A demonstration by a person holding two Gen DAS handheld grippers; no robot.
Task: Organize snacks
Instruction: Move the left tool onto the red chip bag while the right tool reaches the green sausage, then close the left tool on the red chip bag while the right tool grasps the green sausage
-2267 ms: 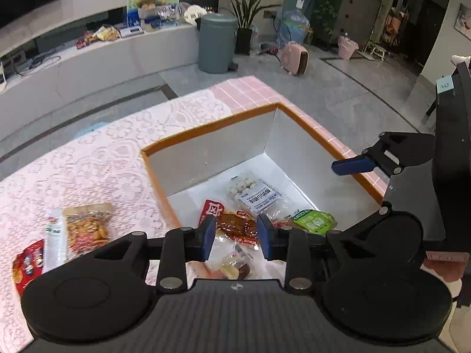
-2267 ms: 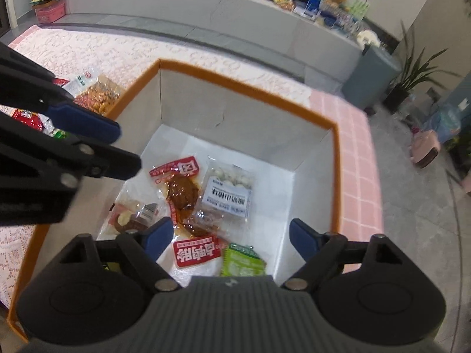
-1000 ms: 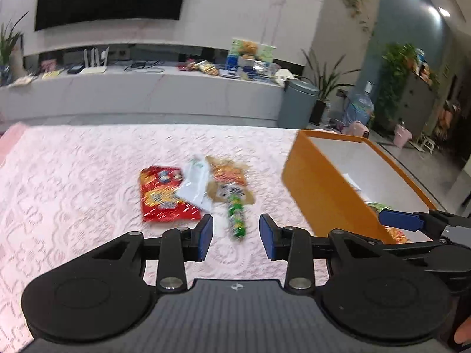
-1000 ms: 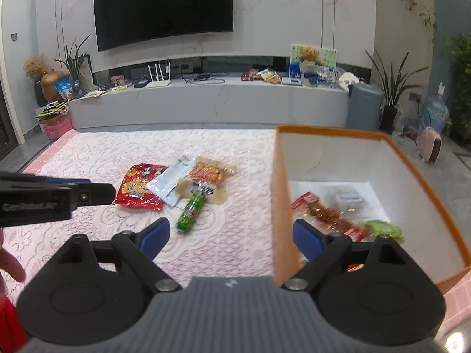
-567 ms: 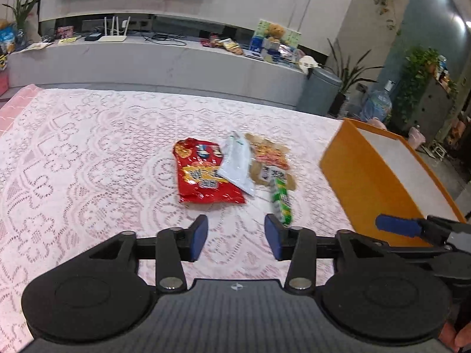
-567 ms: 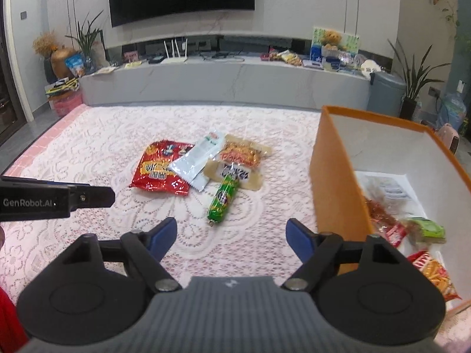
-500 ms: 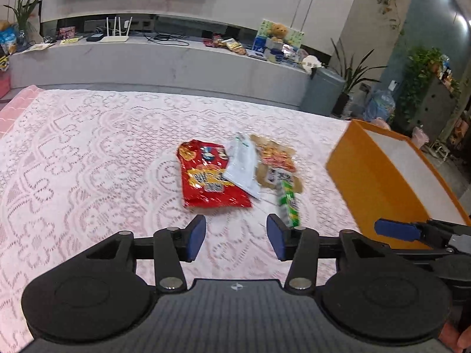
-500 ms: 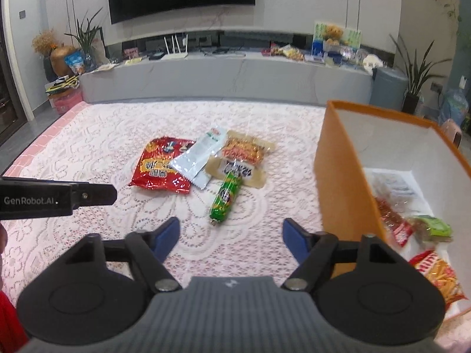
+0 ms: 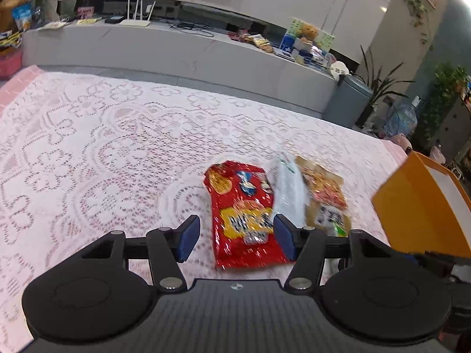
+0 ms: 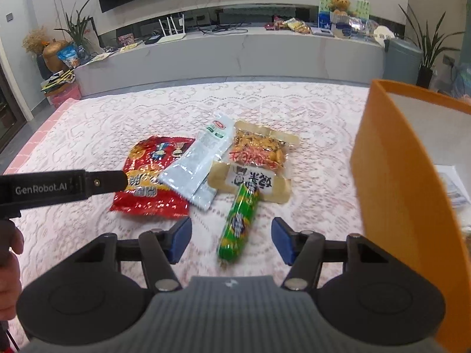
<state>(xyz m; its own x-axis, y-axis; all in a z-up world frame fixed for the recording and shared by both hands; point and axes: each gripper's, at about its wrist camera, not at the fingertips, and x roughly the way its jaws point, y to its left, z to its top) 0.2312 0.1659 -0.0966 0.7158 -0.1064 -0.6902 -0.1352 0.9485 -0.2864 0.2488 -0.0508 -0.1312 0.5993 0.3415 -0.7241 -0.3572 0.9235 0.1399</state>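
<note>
A counter (image 10: 97, 129) covered in pink lace holds an orange box (image 10: 391, 176) at the right. Left of the box lies a cluster of snacks: a red foil bag (image 10: 147, 188), a white packet (image 10: 200, 161) overlapping it, a clear pouch of orange snacks (image 10: 259, 147), and nearest, a green sausage stick (image 10: 240, 220). The left claw (image 9: 235, 242) hangs over the red bag, jaws opening, empty. The right claw (image 10: 229, 239) frames the green stick, jaws closing, not touching it.
</note>
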